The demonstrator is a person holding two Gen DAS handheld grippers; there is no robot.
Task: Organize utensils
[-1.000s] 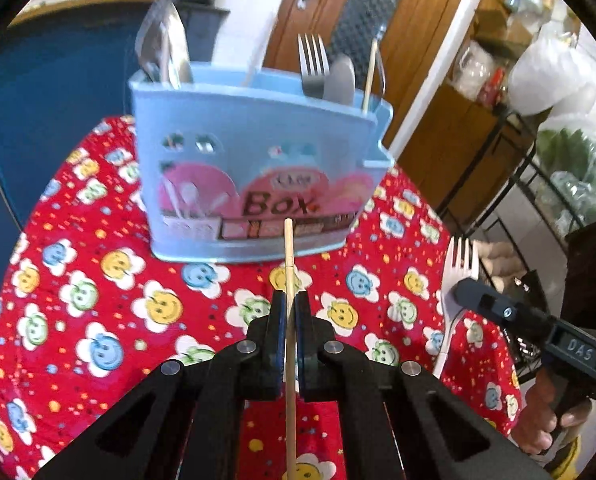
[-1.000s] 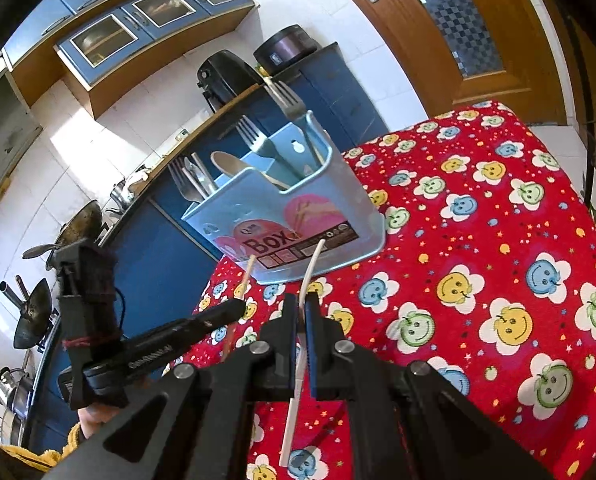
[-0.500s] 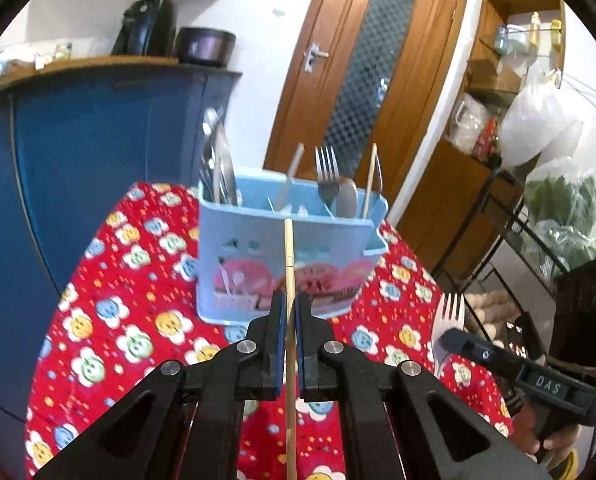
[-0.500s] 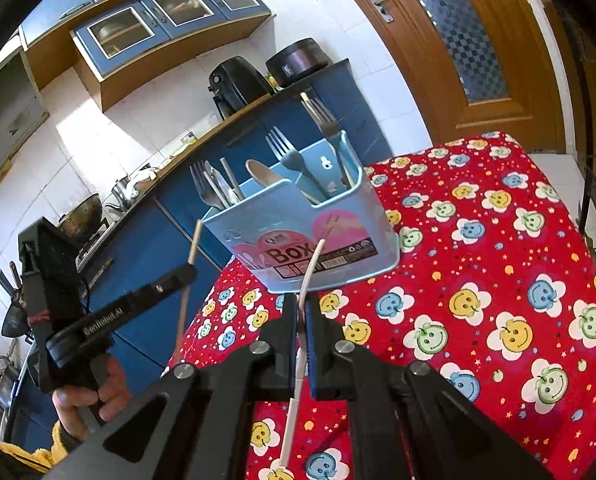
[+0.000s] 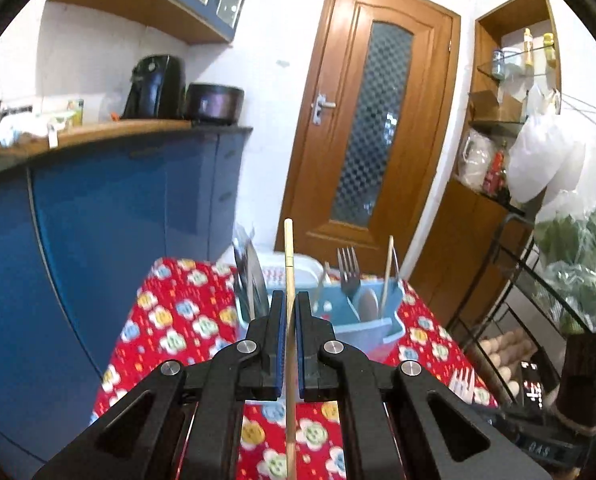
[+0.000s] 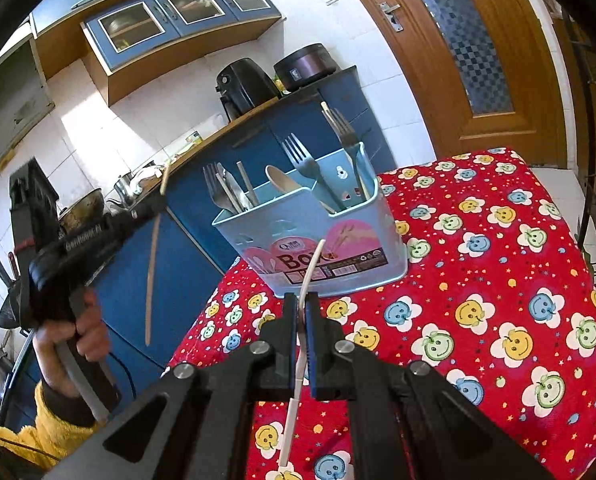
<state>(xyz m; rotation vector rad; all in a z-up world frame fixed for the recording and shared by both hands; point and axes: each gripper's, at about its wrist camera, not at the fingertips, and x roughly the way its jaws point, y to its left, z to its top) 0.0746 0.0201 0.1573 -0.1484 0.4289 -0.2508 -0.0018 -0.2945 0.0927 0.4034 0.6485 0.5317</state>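
My left gripper (image 5: 290,304) is shut on a wooden chopstick (image 5: 288,264) and holds it upright above and in front of the light-blue utensil box (image 5: 373,322). The box holds forks (image 5: 347,276), a spoon and another chopstick (image 5: 387,276). My right gripper (image 6: 302,300) is shut on a white plastic fork (image 6: 309,268), held by its handle just in front of the box (image 6: 321,236). In the right wrist view the left gripper (image 6: 78,236) is raised at the left with its chopstick (image 6: 152,276) hanging down. The white fork's tines (image 5: 462,382) show in the left wrist view.
The box stands on a table with a red smiley-flower cloth (image 6: 497,280). A blue cabinet (image 5: 118,220) with a wooden counter runs along the left. A wooden door (image 5: 373,120) is behind. A metal rack (image 5: 537,280) with bags stands to the right.
My left gripper has lifted up and back with the chopstick, so the box now looks smaller and lower. My right gripper has stayed shut on the white fork, close in front of the box.
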